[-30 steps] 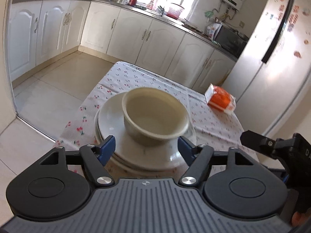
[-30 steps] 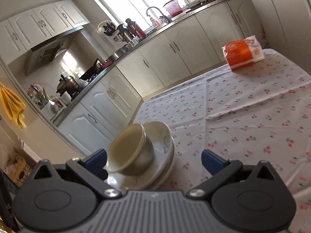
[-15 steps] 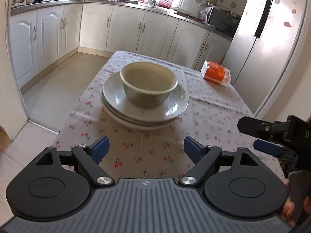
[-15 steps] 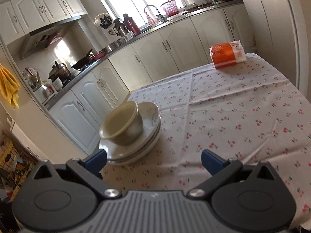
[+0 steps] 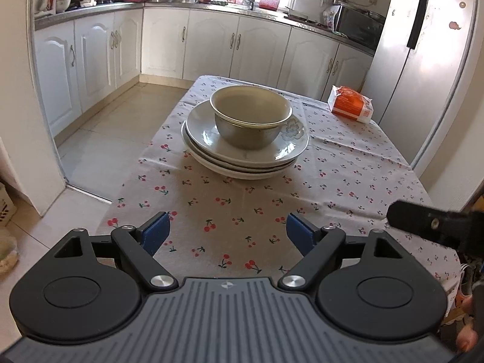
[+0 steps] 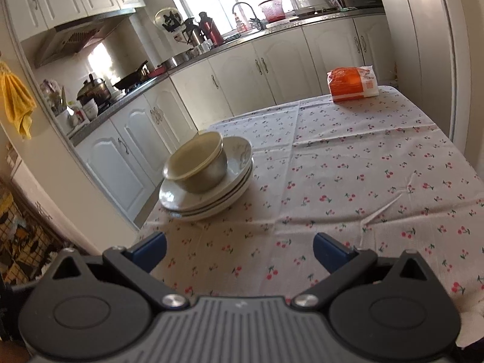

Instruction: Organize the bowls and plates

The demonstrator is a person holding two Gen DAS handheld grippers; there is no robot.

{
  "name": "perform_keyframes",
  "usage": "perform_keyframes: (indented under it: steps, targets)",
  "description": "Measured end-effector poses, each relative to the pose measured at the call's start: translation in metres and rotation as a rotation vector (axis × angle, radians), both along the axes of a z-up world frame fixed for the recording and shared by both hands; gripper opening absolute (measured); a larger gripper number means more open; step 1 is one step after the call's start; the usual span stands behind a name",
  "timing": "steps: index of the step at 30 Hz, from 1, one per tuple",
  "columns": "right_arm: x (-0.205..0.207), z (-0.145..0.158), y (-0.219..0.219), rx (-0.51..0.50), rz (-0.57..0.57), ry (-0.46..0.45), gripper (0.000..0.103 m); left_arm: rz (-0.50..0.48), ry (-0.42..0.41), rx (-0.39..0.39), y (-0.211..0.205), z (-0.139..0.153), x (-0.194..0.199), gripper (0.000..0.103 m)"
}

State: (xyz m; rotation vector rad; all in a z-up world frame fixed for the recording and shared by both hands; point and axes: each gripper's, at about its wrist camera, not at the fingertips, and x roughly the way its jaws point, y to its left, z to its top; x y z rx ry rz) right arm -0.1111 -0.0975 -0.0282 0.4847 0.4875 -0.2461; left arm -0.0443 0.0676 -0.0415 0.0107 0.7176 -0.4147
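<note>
A metal bowl with a cream inside (image 5: 250, 121) stands on a stack of pale plates (image 5: 242, 158) on the cherry-print tablecloth (image 5: 242, 211). The bowl (image 6: 196, 166) and plates (image 6: 208, 202) also show in the right wrist view, near the table's left edge. My left gripper (image 5: 228, 233) is open and empty, held well back from the stack above the near part of the table. My right gripper (image 6: 239, 249) is open and empty, also back from the stack and to its right. Part of the right gripper's body (image 5: 435, 227) shows in the left wrist view.
An orange and white packet (image 5: 351, 104) lies at the table's far right corner, also in the right wrist view (image 6: 352, 84). A fridge (image 5: 423, 45) stands to the right of the table. White kitchen cabinets (image 5: 211, 45) and a worktop run behind.
Both grippers have pulled back from the stack, which now looks farther away. The left gripper's fingers, close beside the plates a second ago, are now clear of them. The bowl and plates stayed in place.
</note>
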Motion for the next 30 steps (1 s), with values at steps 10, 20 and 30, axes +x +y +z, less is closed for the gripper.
perform_keyframes:
  steps: [10, 20, 30]
  targets:
    - [-0.003, -0.006, 0.005, 0.015, -0.006, 0.023, 0.102, 0.021, -0.046, 0.038, 0.004, 0.003, -0.009, 0.103]
    - [-0.005, -0.008, 0.011, -0.007, -0.006, 0.026, 0.102, 0.036, -0.055, 0.054, 0.007, 0.002, -0.012, 0.103]
    - [-0.006, -0.010, 0.010, -0.005, -0.006, 0.029, 0.102, 0.049, -0.059, 0.064, 0.008, 0.002, -0.015, 0.103]
